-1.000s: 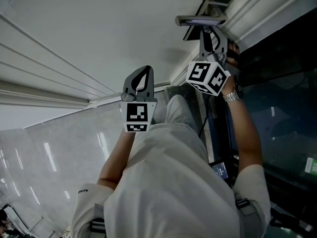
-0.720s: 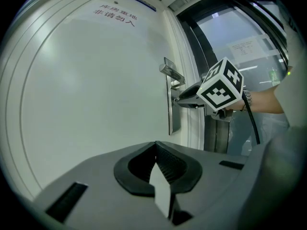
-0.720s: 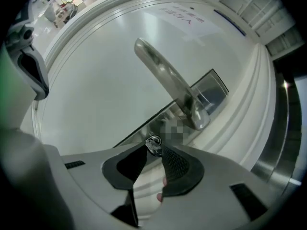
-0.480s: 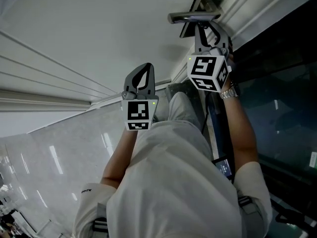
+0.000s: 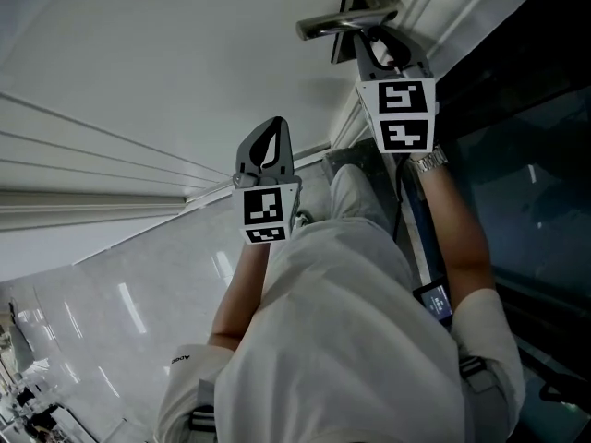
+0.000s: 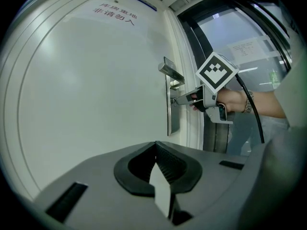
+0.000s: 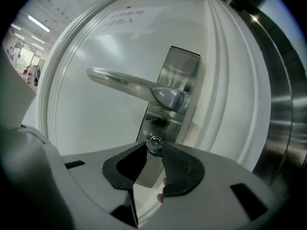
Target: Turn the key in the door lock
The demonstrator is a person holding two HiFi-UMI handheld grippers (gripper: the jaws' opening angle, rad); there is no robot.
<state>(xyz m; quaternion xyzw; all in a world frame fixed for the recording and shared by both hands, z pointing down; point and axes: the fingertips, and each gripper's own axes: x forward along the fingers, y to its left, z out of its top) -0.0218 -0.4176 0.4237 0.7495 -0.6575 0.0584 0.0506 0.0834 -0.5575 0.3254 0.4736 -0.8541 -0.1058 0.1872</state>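
Rolled about its own long line since a second ago: right gripper (image 5: 369, 42), its marker cube (image 5: 404, 113) then corner-on with two faces showing, now one face square to the head camera. Otherwise in the same spot, nose up against the lock just under the door handle (image 5: 346, 24). No real shift for the left gripper (image 5: 274, 127), hanging well off to the side in front of the white door (image 5: 166, 72).

Along the right gripper (image 7: 154, 148): jaws drawn partway in and pinched on the key (image 7: 153, 141), ribbed pads (image 7: 178, 164) either side of its round metal head. Key standing out from the low part of the steel lock plate (image 7: 180, 75), directly beneath the door handle (image 7: 127, 83) (lever lying about level, reaching off toward the left of that view). Blade of the key hidden, only the head showing.

Along the left gripper (image 6: 155, 150): jaws closed tip to tip, nothing between them, pointed at bare door (image 6: 86, 90) beside the lock.

From that same view, right gripper (image 6: 184, 98) side-on, tips at the lock plate (image 6: 172, 116) below the door handle (image 6: 171, 72), with the hand (image 6: 230, 99) behind it and a wristwatch (image 6: 248, 102) on that wrist. Dark glass panel (image 5: 526, 155) just past the door's edge.
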